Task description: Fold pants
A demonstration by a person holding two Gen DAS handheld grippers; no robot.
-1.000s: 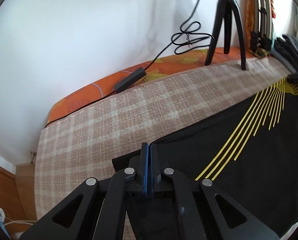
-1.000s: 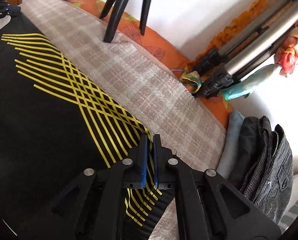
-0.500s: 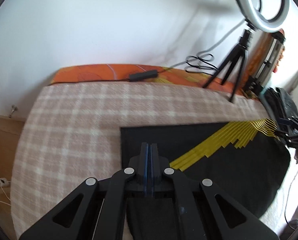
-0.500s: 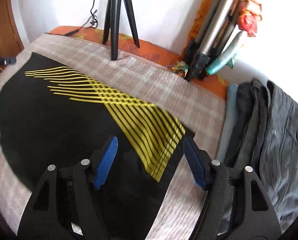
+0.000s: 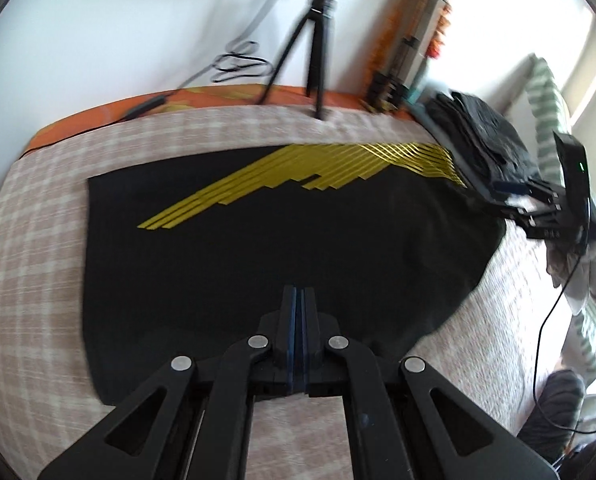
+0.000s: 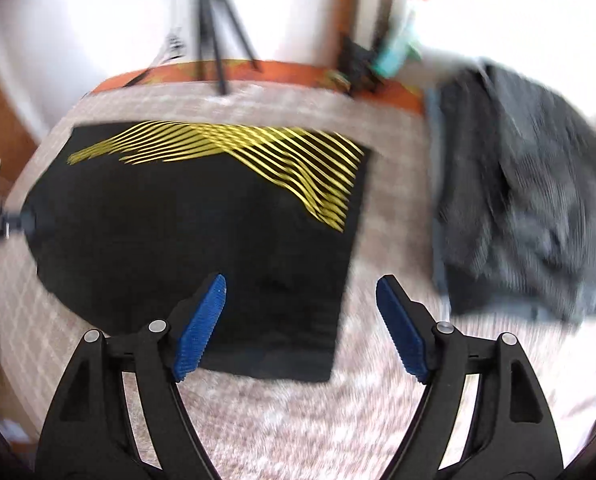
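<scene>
Right wrist view shows my right gripper [image 6: 300, 312] newly spread, releasing the black yellow-striped pants [image 6: 202, 232]; my left gripper [image 5: 297, 300] stays shut, seemingly empty, so this fold looks laid.

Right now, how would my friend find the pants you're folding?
Look at the checked blanket on the bed. The pants lie flat in its middle. They are black with yellow stripes, unlike the plain grey clothes piled beside them.

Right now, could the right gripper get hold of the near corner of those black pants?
Probably yes. The right gripper is open above the black pants, and nothing lies between it and that near corner on the bed cover.
</scene>
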